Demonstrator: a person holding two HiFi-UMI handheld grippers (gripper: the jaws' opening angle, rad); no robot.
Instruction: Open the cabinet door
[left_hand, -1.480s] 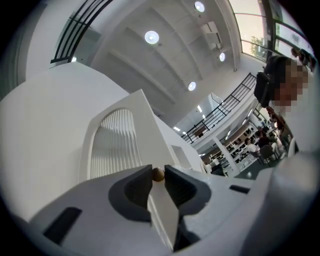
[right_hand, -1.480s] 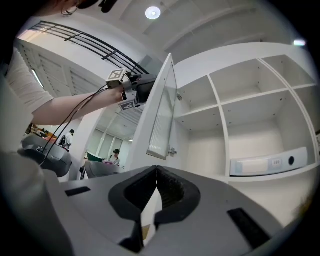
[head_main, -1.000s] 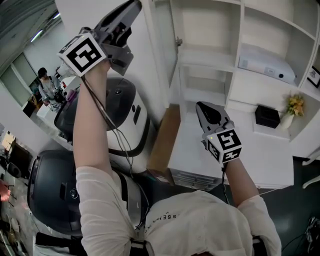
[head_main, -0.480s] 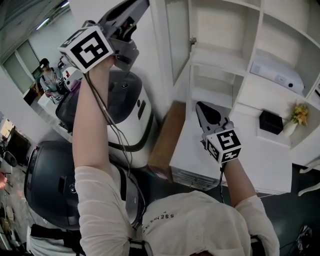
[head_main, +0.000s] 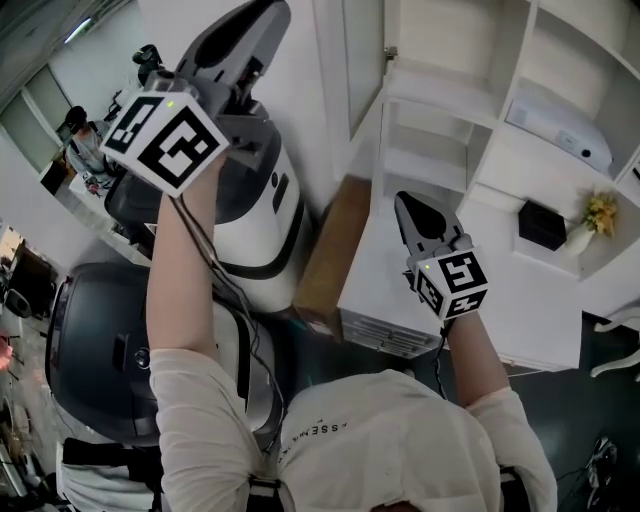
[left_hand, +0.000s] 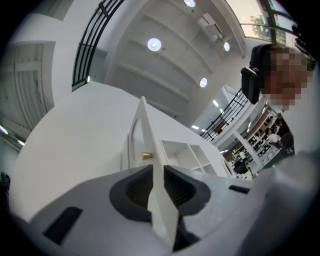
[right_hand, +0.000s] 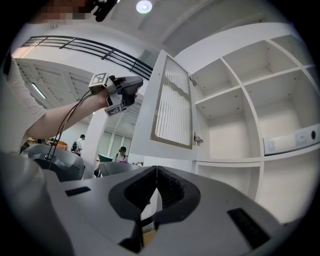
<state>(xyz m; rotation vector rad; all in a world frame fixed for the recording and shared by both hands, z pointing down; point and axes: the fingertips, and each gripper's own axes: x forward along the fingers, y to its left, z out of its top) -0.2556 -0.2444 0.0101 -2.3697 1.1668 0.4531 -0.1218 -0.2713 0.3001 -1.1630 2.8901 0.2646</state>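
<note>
The white cabinet door (right_hand: 172, 105) stands open, its slatted inner panel facing the shelves. My left gripper (right_hand: 131, 86) is raised at the door's free edge. In the left gripper view the thin door edge (left_hand: 150, 145) runs between the jaws of that gripper (left_hand: 157, 172), and the pads are shut on it. A brass hinge (left_hand: 146, 156) shows beyond. In the head view the left gripper (head_main: 270, 10) is high at the top beside the door (head_main: 365, 70). My right gripper (head_main: 403, 203) hovers over the white counter (head_main: 500, 300); its jaws (right_hand: 157, 172) are shut on nothing.
The open shelves hold a white box (head_main: 560, 135), a black box (head_main: 540, 222) and a vase of yellow flowers (head_main: 597, 215). A cardboard box (head_main: 325, 255) stands beside the counter. Black-and-white machines (head_main: 250, 190) sit below my left arm. A person (head_main: 75, 125) stands far off.
My left gripper has come down and closer to me along the door's edge, and its marker cube looks larger. The right gripper has barely moved.
</note>
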